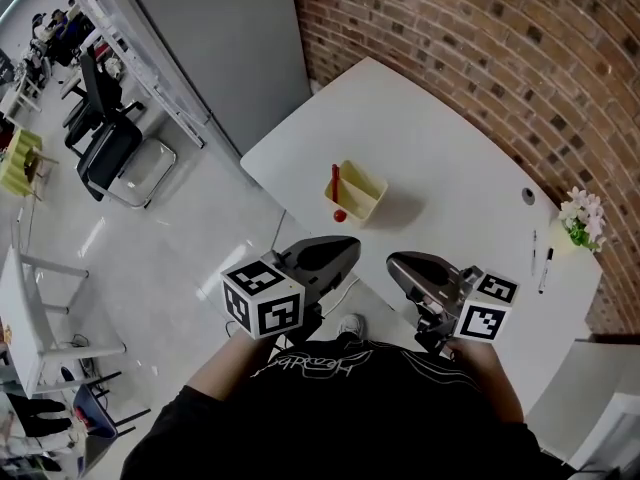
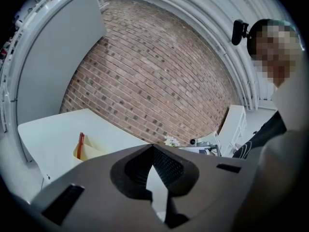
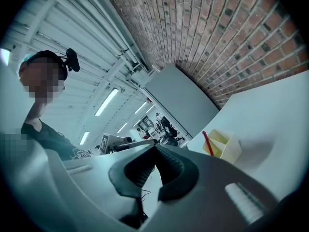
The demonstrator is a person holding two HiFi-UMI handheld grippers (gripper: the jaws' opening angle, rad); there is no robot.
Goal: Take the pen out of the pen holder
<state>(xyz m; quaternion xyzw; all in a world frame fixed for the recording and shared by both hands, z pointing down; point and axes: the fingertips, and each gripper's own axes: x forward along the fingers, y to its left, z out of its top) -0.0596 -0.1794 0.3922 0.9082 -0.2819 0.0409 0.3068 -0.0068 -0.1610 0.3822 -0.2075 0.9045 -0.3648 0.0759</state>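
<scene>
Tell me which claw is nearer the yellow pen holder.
Left, narrowly. In the head view the left claw sits directly below the pen holder; the right claw is lower and further right.

I see the pen holder [image 1: 357,190] on the table [image 1: 430,118], near its left edge, with the pen [image 1: 335,181] standing in its left end. My left gripper [image 1: 348,248] and right gripper [image 1: 396,263] sit side by side before it, apart from it. A flower pot [image 1: 578,220] stands at the table's right end, near the brick wall [image 1: 480,28] behind.
</scene>
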